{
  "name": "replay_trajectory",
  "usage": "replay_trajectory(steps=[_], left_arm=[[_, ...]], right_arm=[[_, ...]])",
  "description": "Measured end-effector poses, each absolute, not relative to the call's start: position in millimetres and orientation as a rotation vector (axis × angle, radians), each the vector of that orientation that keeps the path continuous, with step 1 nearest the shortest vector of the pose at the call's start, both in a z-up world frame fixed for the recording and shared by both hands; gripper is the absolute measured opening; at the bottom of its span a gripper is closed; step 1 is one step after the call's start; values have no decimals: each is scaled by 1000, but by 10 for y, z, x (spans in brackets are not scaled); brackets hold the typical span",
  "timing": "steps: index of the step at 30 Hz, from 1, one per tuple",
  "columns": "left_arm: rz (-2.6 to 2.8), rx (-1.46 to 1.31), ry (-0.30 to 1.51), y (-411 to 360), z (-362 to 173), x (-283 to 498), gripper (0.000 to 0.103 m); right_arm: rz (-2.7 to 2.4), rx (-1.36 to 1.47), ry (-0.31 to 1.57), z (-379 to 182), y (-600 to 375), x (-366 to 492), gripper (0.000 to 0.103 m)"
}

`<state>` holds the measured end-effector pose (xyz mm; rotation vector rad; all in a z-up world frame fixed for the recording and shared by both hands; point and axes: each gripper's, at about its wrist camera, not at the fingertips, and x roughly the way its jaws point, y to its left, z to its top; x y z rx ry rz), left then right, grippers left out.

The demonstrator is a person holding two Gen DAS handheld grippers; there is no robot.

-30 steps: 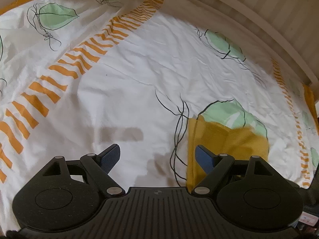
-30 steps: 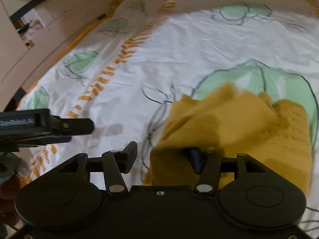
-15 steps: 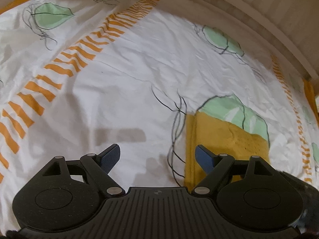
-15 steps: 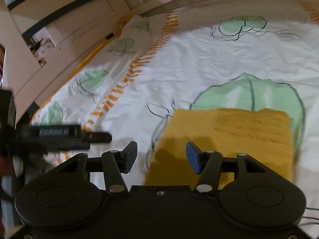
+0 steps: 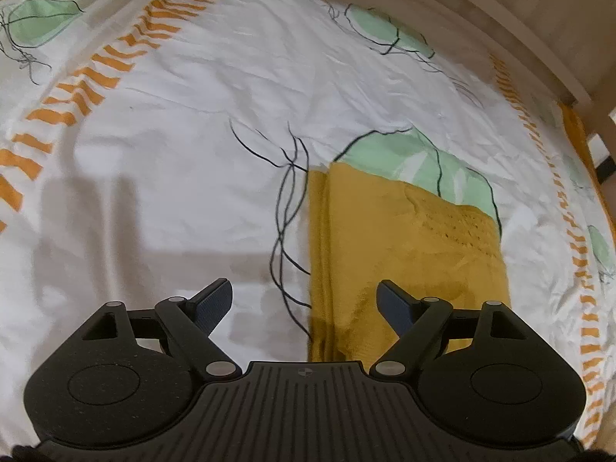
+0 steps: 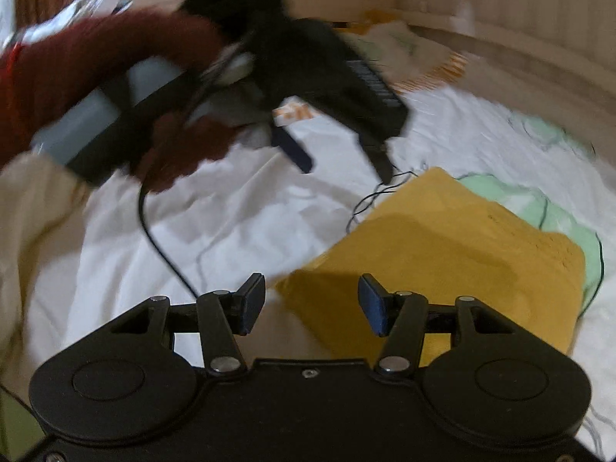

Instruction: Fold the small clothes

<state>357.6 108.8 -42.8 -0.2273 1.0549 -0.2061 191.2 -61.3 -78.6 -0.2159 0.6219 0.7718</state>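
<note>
A mustard-yellow knitted garment (image 5: 408, 246) lies folded into a flat rectangle on the patterned bedsheet (image 5: 184, 154). My left gripper (image 5: 304, 302) is open and empty, hovering over the garment's near left edge. In the right wrist view the same garment (image 6: 454, 254) lies flat ahead and to the right. My right gripper (image 6: 312, 304) is open and empty just above the garment's near corner. The left gripper (image 6: 338, 142) shows blurred at the top of that view, held by an arm in a dark red sleeve (image 6: 77, 57).
The sheet is white with green leaf prints (image 5: 415, 161) and orange dashed stripes (image 5: 96, 65). A wooden bed frame (image 5: 500, 19) runs along the far side. A black cable (image 6: 161, 246) trails over the sheet near the right gripper.
The right gripper has let go of the yellow garment, which now lies flat and folded. The right wrist view has swung left, bringing the left hand and gripper into view. The left gripper moved closer.
</note>
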Motion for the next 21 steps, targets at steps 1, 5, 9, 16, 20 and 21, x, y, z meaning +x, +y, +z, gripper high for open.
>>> replay_trajectory(steps=[1, 5, 9, 16, 20, 21], left_arm=[[-212, -231, 1056, 1074, -439, 3577, 81], [-246, -241, 1058, 1019, -477, 3583, 68], [-272, -266, 1069, 979, -539, 3600, 67], [-315, -271, 1055, 900, -596, 3615, 67], [-347, -280, 1031, 850, -630, 3601, 51], [-360, -284, 1019, 842, -634, 3589, 30]], right_arm=[[776, -239, 617, -804, -578, 1911, 60], [786, -319, 595, -866, -467, 1900, 51], [768, -380, 573, -911, -409, 1860, 44], [734, -381, 552, -926, -472, 1850, 33], [729, -336, 557, -914, -514, 1852, 17], [728, -308, 562, -906, -536, 1861, 15]])
